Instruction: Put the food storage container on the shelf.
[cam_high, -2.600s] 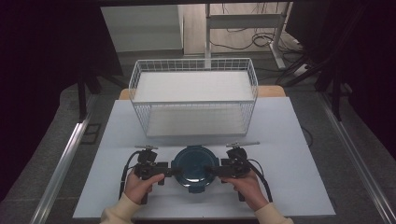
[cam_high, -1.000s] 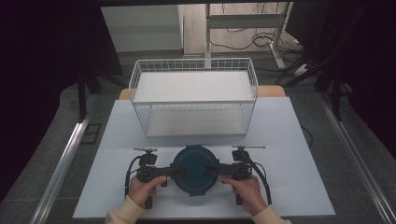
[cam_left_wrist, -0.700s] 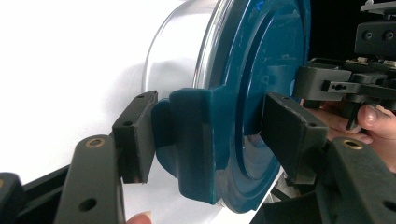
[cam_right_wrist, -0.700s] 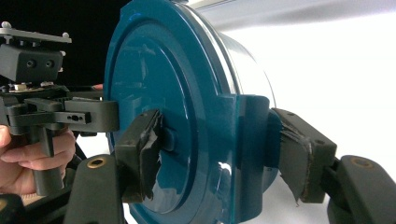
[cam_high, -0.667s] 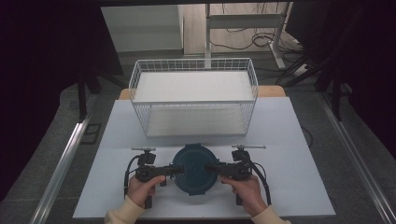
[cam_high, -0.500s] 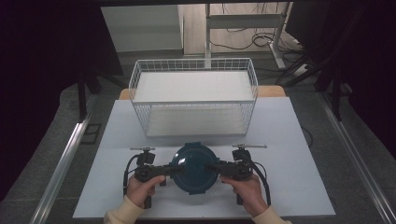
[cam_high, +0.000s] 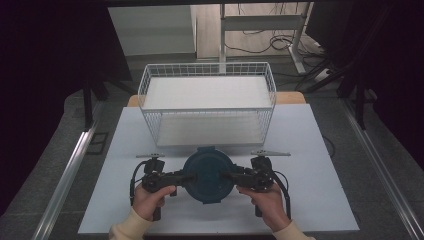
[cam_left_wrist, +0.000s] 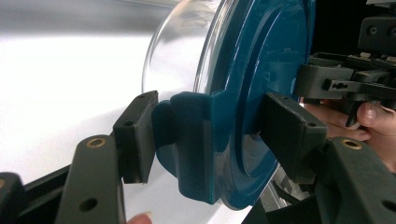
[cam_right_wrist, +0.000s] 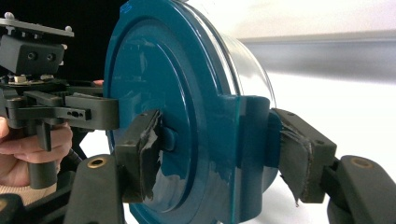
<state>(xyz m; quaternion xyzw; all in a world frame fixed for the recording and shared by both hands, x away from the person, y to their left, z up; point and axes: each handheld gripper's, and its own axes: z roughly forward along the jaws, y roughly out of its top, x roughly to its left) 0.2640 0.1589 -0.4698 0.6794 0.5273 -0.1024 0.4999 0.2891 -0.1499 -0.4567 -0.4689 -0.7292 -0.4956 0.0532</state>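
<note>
Container (cam_high: 207, 170), clear glass body with teal lid, sits just in front of the wire basket (cam_high: 207, 102), over the white worktop (cam_high: 310, 150). Left tool (cam_high: 187, 177) clamps the lid's left side tab: one pad on the lid top, the other under the tab (cam_left_wrist: 184, 135). Right tool (cam_high: 226, 176) clamps the opposite tab the same way, pads pressed tight against it (cam_right_wrist: 250, 140). One hand on each tool, container between them, lid facing up.

White table (cam_high: 310, 200) — 1 wire basket (cam_high: 207, 102) stands on its far half.
</note>
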